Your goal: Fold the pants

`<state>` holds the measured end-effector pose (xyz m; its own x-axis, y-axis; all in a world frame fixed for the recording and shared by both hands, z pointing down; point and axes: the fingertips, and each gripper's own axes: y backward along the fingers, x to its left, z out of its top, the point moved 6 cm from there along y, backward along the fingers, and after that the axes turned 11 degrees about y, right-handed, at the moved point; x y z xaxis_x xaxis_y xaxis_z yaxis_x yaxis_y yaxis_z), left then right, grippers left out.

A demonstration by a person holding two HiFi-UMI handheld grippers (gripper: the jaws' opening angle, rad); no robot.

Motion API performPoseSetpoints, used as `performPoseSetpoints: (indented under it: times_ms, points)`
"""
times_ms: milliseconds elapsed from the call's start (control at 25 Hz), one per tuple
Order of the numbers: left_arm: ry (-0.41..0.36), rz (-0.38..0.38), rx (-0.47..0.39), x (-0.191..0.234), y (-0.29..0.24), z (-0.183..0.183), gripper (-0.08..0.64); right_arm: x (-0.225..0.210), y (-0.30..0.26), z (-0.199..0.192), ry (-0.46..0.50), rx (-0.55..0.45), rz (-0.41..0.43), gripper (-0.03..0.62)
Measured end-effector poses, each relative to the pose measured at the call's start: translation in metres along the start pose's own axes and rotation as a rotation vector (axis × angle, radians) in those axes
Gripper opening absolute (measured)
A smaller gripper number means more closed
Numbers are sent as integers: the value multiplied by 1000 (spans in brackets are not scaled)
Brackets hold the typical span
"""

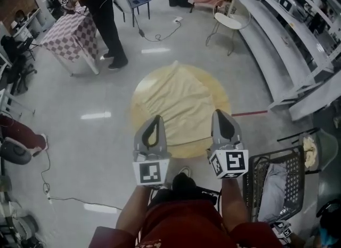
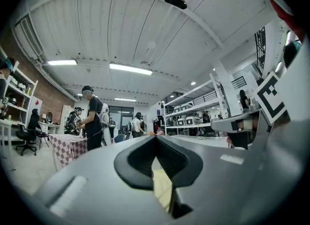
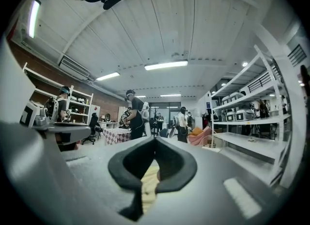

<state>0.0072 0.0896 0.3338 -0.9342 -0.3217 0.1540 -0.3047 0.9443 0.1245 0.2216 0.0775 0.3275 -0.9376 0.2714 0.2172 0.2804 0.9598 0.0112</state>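
1. Pants [image 1: 178, 105], cream-coloured, lie spread and wrinkled on a round yellowish worktop [image 1: 135, 108], covering most of its top.
2. Left gripper [image 1: 155, 119] sits over the worktop's near-left edge with its jaws closed together. Nothing is clamped. The left gripper view shows the tips meeting [image 2: 156, 137], with pale fabric visible through the gap below them.
3. Right gripper [image 1: 221, 114] sits over the near-right edge, also closed and empty. The right gripper view shows the pads meeting at the tip [image 3: 155, 139], with cream cloth seen below through the opening.
4. Both grippers point roughly level, away from the person, side by side and apart. Their marker cubes [image 1: 150, 171] face the head camera.
5. Black wire basket [image 1: 295, 183] stands on the floor to the right, with grey cloth [image 1: 272, 188] inside.
6. A person in black [image 1: 101, 7] stands far left at a checkered table [image 1: 69, 31].
7. White shelving [image 1: 277, 33] runs along the right, with a white chair [image 1: 226, 20] near it.
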Motion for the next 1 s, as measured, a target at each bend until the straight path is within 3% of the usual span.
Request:
performPoseSetpoints:
  times_ms: [320,640,800,920,1000]
  points:
    - [-40,12,63,-3,43,-20,6,22,38,-15,44,41,38,2]
    - [-76,41,89,-22,40,-46,6,10,35,-41,52,69,96,2]
    - [-193,22,138,-22,30,-63,6,4,22,-68,124,132,174,2]
    - [-289,-13,236,-21,23,-86,7,5,12,-89,188,172,250,2]
    - [-315,-16,319,-22,19,-104,7,8,4,-102,262,194,310,2]
